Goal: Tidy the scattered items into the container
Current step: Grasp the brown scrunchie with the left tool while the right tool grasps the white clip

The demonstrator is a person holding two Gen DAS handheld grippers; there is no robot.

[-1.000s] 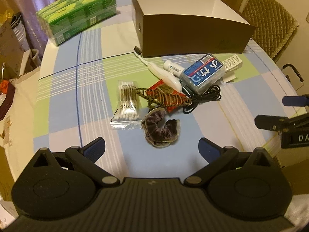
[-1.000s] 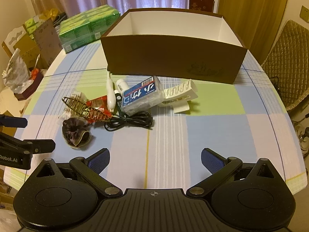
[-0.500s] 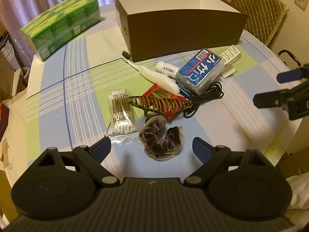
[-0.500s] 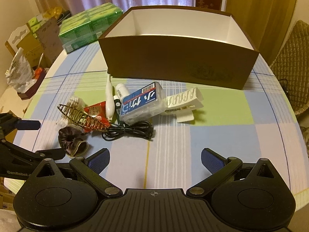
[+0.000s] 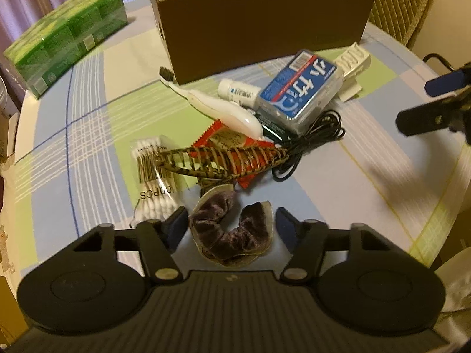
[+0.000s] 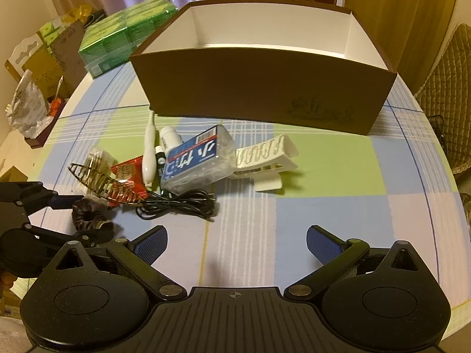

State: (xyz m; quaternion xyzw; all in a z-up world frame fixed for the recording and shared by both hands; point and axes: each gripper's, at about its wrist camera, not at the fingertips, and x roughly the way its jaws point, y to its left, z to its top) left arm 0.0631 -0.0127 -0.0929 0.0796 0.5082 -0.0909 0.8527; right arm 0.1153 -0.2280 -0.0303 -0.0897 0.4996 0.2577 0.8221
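Observation:
A dark purple scrunchie [image 5: 232, 235] lies on the checked tablecloth between the fingers of my left gripper [image 5: 231, 226], which is open and straddles it. Just beyond are a brown hair claw [image 5: 223, 158], a red packet [image 5: 223, 138], a cotton swab pack [image 5: 153, 170], a white toothbrush [image 5: 217, 108], a blue floss box [image 5: 300, 88], a black cable [image 5: 312, 138] and a white clip [image 6: 265, 161]. The brown box [image 6: 265, 88] stands open and empty behind them. My right gripper [image 6: 235, 244] is open over bare cloth, holding nothing.
A green shrink-wrapped pack [image 5: 67, 38] sits at the table's far left. A quilted chair [image 6: 450, 94] stands beside the round table on the right. Bags and cartons [image 6: 38, 67] crowd the floor to the left. The table edge curves close on both sides.
My left gripper has moved forward and down onto the scrunchie, and its fingers have narrowed around it. The right gripper has edged closer to the box.

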